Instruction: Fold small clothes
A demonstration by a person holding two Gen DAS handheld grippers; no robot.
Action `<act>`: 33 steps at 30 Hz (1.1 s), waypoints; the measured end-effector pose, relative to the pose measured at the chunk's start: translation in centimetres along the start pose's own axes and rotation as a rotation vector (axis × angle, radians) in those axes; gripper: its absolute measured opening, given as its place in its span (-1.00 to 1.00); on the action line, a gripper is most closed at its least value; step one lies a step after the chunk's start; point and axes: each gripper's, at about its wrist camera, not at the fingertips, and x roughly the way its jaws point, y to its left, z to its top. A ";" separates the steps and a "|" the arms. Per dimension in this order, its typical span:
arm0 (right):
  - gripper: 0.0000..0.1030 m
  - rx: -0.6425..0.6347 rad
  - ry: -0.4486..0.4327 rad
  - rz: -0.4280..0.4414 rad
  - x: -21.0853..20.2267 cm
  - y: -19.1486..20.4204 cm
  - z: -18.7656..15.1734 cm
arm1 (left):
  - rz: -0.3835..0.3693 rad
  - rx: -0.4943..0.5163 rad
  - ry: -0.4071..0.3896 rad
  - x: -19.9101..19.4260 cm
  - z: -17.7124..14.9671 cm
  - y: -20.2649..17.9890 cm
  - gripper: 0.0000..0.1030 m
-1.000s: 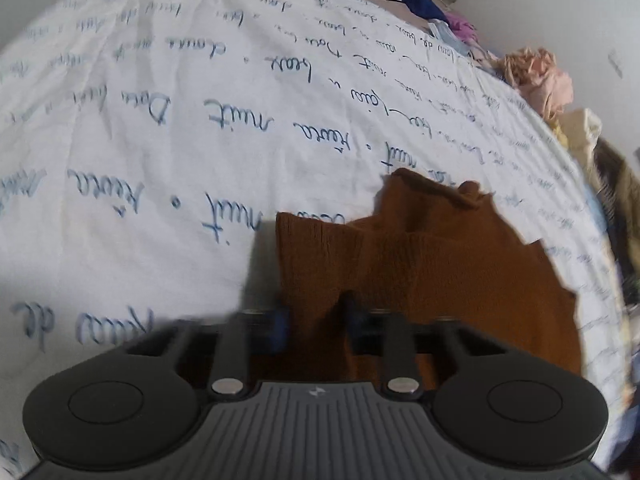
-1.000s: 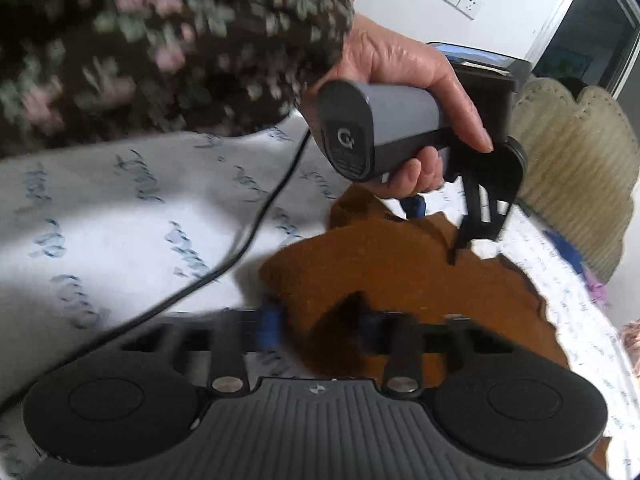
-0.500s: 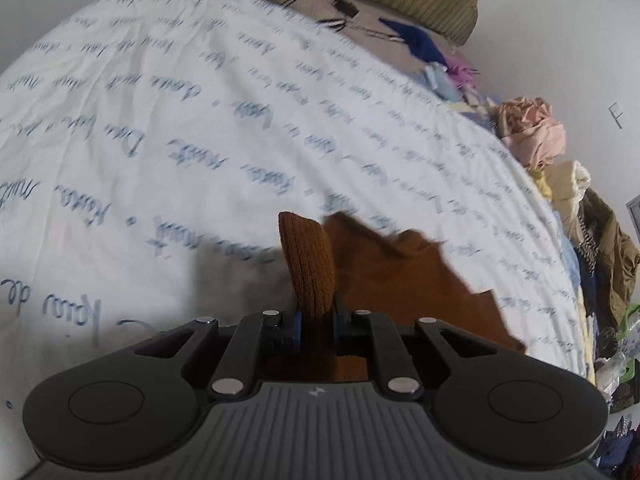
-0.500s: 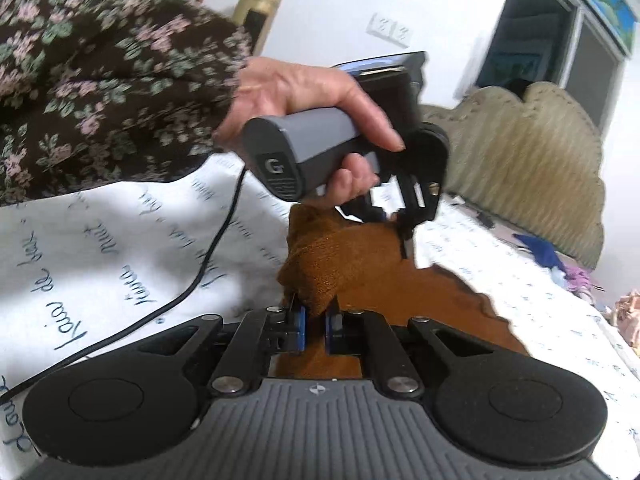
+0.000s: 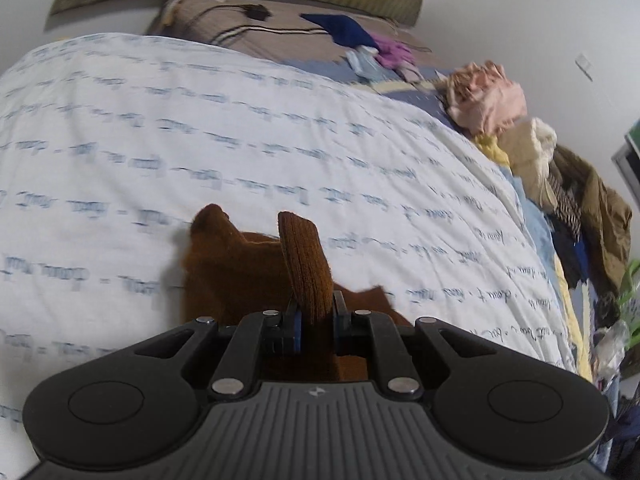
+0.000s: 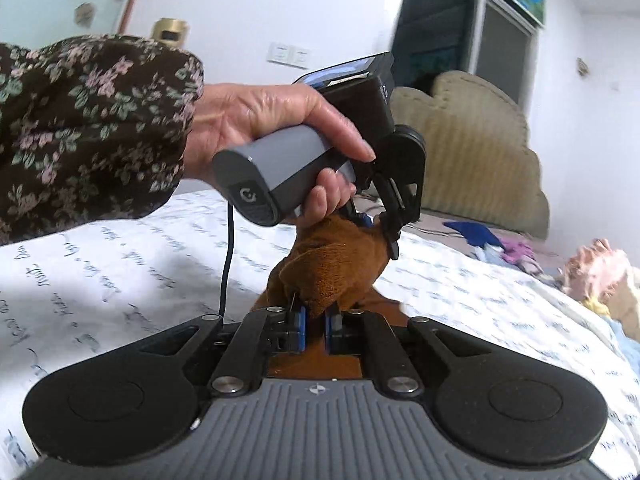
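Closest in both wrist views sits each tool's black ribbed plastic housing with two round side discs and silver rivets. Just ahead of it, the left gripper is clenched on a rust-brown knitted garment: a thick ribbed fold stands upright between the blue pads, and the soft, fuzzy remainder hangs in a rumpled mass to its left, over the white quilted bedspread with blue cursive lettering. The right gripper is likewise clamped on another bunched corner of the same garment, whose looped knit texture shows clearly. The cloth stretches from there up to the left gripper, seen beyond it, so the garment hangs between the two tools above the bedspread.

Behind the garment, a hand wraps the left tool's smooth grey rounded handle; its sleeve is dark fabric with small pink and green flowers, and a thin black cable drops from the handle to the bedspread.

Past the bedspread's far edge lies a tan striped blanket with a dark blue cloth and a purple one on it. At the bedspread's right edge a heap of crumpled clothes is piled, pink, cream and olive. Farthest back rises a ribbed, scalloped olive headboard.
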 end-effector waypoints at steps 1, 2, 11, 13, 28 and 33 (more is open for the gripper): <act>-0.80 0.011 0.001 -0.011 -0.2 -0.9 -0.4 | 0.002 0.017 0.007 0.6 -0.2 -1.2 -0.76; -0.80 0.021 0.004 -0.022 -0.4 -1.6 -0.7 | 0.001 0.025 0.012 1.0 -0.4 -2.2 -0.76; -0.80 0.191 0.063 -0.066 -1.2 -8.5 -4.6 | 0.082 0.137 0.054 7.2 -3.1 -10.7 -0.76; -0.80 0.252 0.092 -0.060 -1.0 -9.8 -5.9 | 0.110 0.178 0.068 9.0 -4.0 -12.2 -0.74; -0.41 0.991 0.254 0.169 0.1 -18.6 -14.7 | 0.046 0.206 0.015 4.6 -3.8 -12.0 -0.58; -0.31 0.887 0.141 0.063 -3.9 -20.6 -11.8 | 0.073 0.168 -0.055 -0.8 -5.2 -6.3 -0.57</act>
